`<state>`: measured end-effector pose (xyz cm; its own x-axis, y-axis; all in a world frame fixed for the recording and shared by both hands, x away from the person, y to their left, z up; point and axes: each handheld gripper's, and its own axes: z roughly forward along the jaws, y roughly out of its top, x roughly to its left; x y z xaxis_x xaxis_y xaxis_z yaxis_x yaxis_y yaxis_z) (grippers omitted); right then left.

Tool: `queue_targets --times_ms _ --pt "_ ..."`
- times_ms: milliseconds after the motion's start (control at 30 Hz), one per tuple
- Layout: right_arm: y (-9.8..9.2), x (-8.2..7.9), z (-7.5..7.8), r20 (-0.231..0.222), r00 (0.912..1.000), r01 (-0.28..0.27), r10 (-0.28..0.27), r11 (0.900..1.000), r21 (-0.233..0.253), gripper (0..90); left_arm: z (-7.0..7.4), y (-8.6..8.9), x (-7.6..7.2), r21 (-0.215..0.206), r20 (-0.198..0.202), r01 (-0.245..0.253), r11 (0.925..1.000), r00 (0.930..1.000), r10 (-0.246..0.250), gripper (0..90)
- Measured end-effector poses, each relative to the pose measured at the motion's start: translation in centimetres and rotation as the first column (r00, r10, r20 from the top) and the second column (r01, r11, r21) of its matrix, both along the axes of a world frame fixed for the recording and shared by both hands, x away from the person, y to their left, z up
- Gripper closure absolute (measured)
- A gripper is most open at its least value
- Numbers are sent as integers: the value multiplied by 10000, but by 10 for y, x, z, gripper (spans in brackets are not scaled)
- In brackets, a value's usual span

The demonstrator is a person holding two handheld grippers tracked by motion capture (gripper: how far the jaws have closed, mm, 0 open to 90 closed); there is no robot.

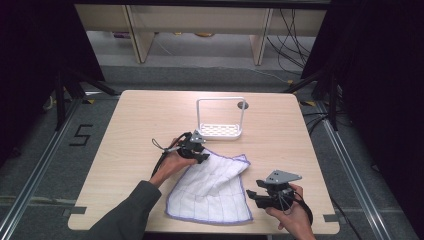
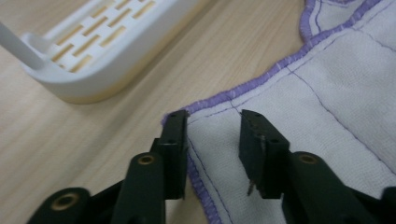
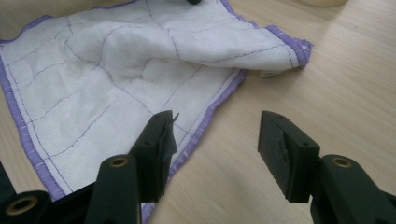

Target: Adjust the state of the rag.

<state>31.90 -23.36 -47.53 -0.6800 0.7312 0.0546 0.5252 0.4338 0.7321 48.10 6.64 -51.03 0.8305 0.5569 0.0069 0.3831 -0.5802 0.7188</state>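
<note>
A white cloth [image 1: 210,187] with purple stitched edging lies rumpled on the wooden table [image 1: 140,115], its upper right corner folded over. My left gripper [image 1: 202,156] is at the cloth's upper left corner. In the left gripper view that gripper [image 2: 212,128] is open, its jaws straddling the corner of the cloth [image 2: 327,93] low over the table. My right gripper [image 1: 252,192] sits at the cloth's right edge. In the right gripper view it [image 3: 217,135] stands open, its left jaw over the hem of the cloth [image 3: 93,79] and its right jaw over bare wood.
A white slotted rack [image 1: 220,120] with a tall frame handle stands just behind the cloth, close to my left gripper, and its tray [image 2: 93,51] lies ahead of that gripper's jaws. A round cable hole [image 1: 243,105] sits behind the rack. The table's front edge is near my right hand.
</note>
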Motion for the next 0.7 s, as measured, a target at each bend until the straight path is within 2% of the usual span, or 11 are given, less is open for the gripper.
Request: queue_targets --times_ms 100,167,200,300,333,400,433,467,567,667,700 --pt "0 1 -1 61 10000 -18 18 10000 19 459 1 1 -2 212 143 73 9997 9999 -77 821" --pt "0 1 -1 -159 9998 139 -139 9999 19 457 3 4 -4 317 310 -17 9995 9995 7 858" --pt "-1 3 -2 -3 10000 76 -76 10000 -35 457 5 5 -6 157 420 -99 9998 9991 93 862" --pt "0 3 -2 -63 10000 45 -45 10000 -68 457 11 15 -10 56 679 -235 9997 9974 231 863" --pt "1 2 -2 -189 9997 125 -125 9999 -36 457 13 20 -11 -16 736 -300 9995 9968 301 863" --pt "3 4 -3 -167 9996 214 -213 9998 6 457 16 31 -12 -214 766 -569 9982 9954 584 862" --pt "3 6 -3 -29 10000 70 -70 9999 -100 458 18 38 -13 -295 863 -702 9971 9936 725 862" --pt "5 8 -3 -94 9999 70 -71 9998 -161 457 19 42 -14 -371 889 -808 9960 9925 839 861" --pt "10 13 -4 -60 10000 10 -12 9997 -250 456 20 58 -15 -641 755 -1110 9918 9904 1157 858" --pt "16 21 -5 -195 9998 50 -56 9994 -350 454 17 71 -18 -732 723 -1379 9877 9871 1431 854" --pt "17 25 -6 -49 10000 2 -4 9990 -437 454 16 74 -19 -779 701 -1427 9867 9865 1482 853"
